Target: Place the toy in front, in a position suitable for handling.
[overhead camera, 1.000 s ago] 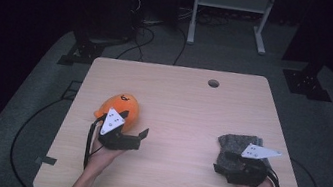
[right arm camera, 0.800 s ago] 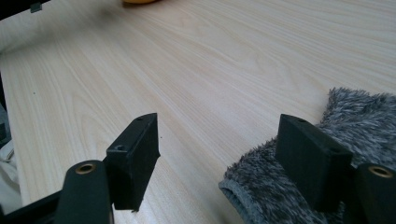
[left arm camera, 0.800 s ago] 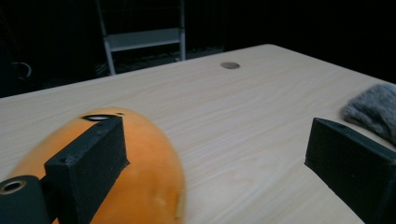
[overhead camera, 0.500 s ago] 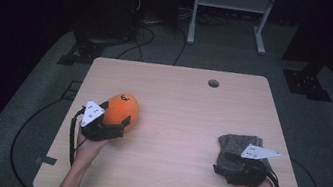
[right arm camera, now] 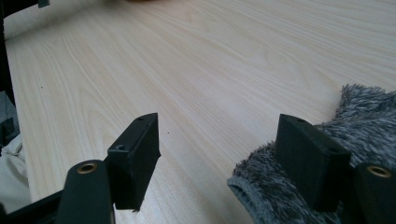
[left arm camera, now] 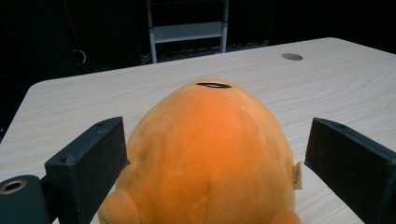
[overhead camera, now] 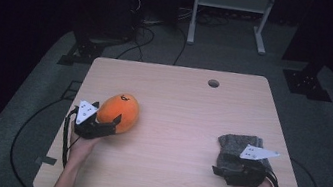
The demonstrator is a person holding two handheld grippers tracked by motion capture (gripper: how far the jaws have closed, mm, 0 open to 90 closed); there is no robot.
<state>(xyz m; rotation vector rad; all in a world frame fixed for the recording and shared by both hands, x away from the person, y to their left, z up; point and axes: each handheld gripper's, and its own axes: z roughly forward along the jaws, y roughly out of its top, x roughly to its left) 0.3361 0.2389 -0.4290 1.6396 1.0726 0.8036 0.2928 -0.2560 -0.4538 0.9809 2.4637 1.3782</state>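
Orange plush toy [left arm camera: 205, 154] sits between the left tool's [left arm camera: 210, 158] wide-spread jaws, not clamped, on the table [overhead camera: 193, 103].

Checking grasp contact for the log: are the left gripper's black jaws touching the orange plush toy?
Apart. In the left gripper view, the left gripper straddles the orange plush toy, and bare table shows between the toy and the right-hand jaw, with a dark gap at the other.

In the left gripper view the orange plush toy [left arm camera: 205, 158] runs off the bottom edge and hides the worktop [left arm camera: 303, 88] behind it, while in the right gripper view the grey fuzzy cloth [right arm camera: 359, 126] is cut by the right edge.
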